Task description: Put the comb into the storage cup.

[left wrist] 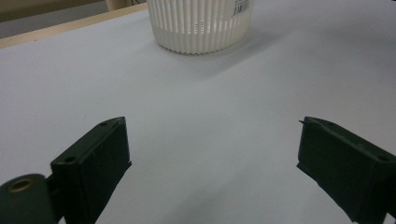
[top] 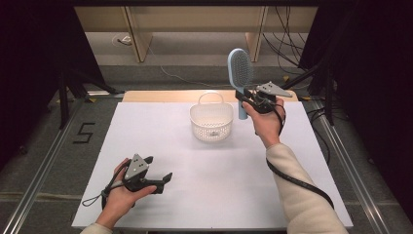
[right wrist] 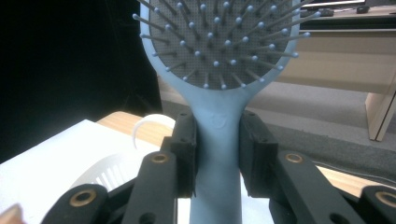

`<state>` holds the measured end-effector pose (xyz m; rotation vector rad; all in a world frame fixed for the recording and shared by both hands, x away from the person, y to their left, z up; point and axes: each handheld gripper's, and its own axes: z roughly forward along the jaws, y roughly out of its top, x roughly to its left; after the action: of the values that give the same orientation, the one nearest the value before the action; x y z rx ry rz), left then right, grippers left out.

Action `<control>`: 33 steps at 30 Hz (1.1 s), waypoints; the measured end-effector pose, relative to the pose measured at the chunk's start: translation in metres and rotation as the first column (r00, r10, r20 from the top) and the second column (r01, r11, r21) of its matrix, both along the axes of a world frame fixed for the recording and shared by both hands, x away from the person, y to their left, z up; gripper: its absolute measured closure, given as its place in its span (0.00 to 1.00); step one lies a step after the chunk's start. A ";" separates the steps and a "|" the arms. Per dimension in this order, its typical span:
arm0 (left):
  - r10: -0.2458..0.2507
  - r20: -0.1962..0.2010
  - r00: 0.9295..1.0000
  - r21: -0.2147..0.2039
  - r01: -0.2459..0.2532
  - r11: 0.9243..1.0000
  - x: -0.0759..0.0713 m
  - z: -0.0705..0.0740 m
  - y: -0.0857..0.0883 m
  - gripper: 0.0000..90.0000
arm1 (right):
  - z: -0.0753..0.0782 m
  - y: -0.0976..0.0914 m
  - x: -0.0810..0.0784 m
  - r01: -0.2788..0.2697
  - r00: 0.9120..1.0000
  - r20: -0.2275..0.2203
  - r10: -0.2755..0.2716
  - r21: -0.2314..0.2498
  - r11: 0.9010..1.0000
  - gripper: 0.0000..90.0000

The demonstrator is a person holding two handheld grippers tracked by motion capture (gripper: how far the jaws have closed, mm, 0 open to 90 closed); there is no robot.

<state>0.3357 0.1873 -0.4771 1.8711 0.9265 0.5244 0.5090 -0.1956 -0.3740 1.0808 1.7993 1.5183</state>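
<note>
The right gripper (top: 249,100) pinches the blue hairbrush (top: 240,73) by its handle, upright above the bench (top: 160,204), just right of the white basket (top: 211,122). The carry seems under way; next the brush must swing left and lower into the basket. The right gripper view shows fingers (right wrist: 184,154) clamping the handle. The left gripper (top: 158,178), fingers spread and empty, rests near left.

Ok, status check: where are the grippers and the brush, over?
Right hand-held gripper shut on blue hairbrush, held upright, beside and above white basket. Left hand-held gripper open, nothing between its jaws, low over table. Nothing between brush and basket.
</note>
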 end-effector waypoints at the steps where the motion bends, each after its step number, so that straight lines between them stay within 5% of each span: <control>1: -0.001 0.000 1.000 0.000 0.001 1.000 0.000 0.000 0.000 0.09 | 0.000 0.000 0.000 -0.001 1.000 -0.001 0.001 0.000 1.000 0.78; 33: -0.001 0.000 1.000 -0.002 0.001 1.000 0.000 0.000 0.000 0.09 | 0.005 0.013 0.006 -0.015 1.000 -0.001 0.015 0.007 1.000 0.78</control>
<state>0.3357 0.1873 -0.4770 1.8699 0.9250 0.5230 0.5150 -0.1828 -0.3692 1.0738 1.8076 1.5346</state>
